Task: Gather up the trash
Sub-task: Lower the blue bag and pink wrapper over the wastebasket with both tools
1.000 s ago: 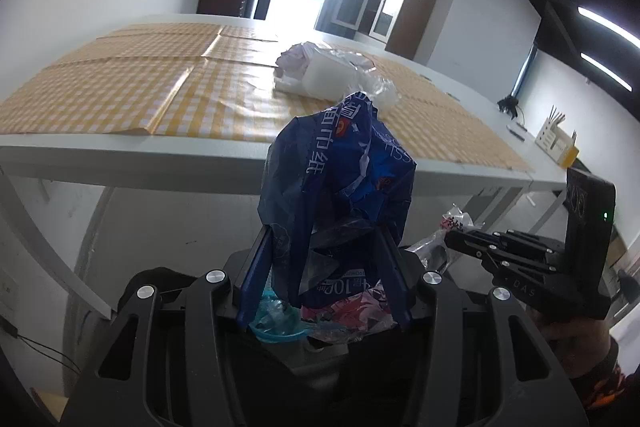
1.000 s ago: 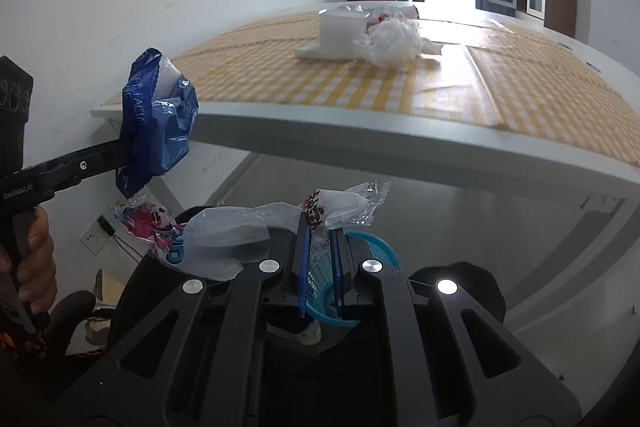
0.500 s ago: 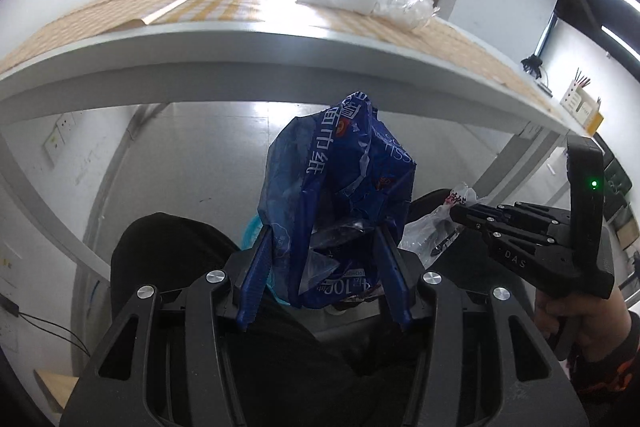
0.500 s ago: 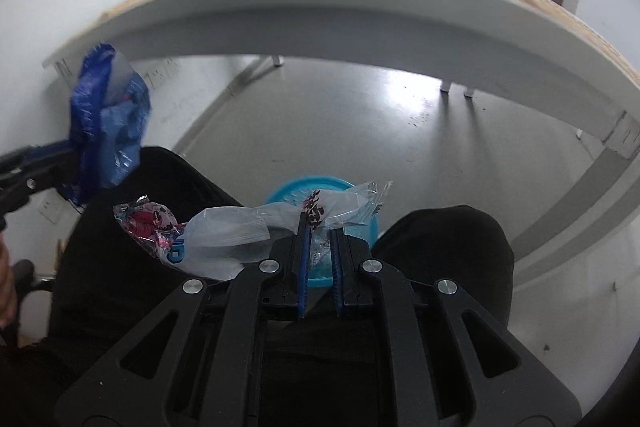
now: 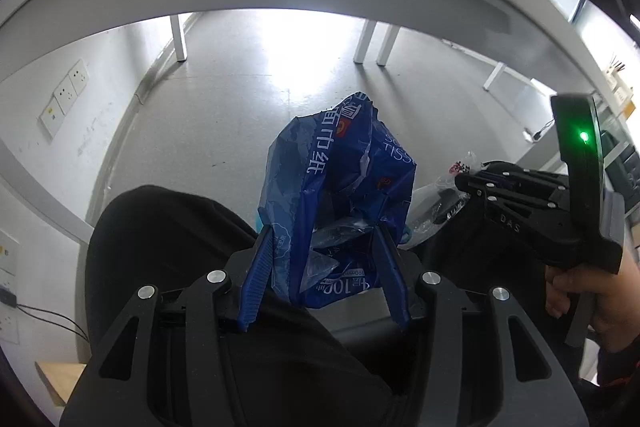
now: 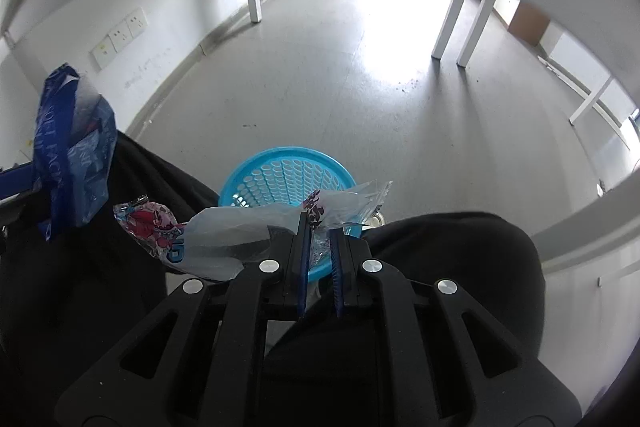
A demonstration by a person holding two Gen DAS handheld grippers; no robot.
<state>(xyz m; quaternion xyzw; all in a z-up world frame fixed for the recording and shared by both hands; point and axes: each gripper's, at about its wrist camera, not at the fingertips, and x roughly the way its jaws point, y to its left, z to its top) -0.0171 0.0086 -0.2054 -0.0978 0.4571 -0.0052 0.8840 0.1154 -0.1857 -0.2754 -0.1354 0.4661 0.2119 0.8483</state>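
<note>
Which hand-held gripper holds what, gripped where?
Left hand-held gripper: blue tissue wrapper, by its lower end. Right hand-held gripper: clear plastic wrapper, pinched near one end.

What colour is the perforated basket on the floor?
Light blue basket; the right wrist view shows it best.

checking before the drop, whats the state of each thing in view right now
left gripper: shut on the blue tissue wrapper
blue tissue wrapper: crumpled, held in the air
right gripper: shut on the clear plastic wrapper
clear plastic wrapper: crumpled, held above the basket
blue basket: upright on the floor, contents hidden
</note>
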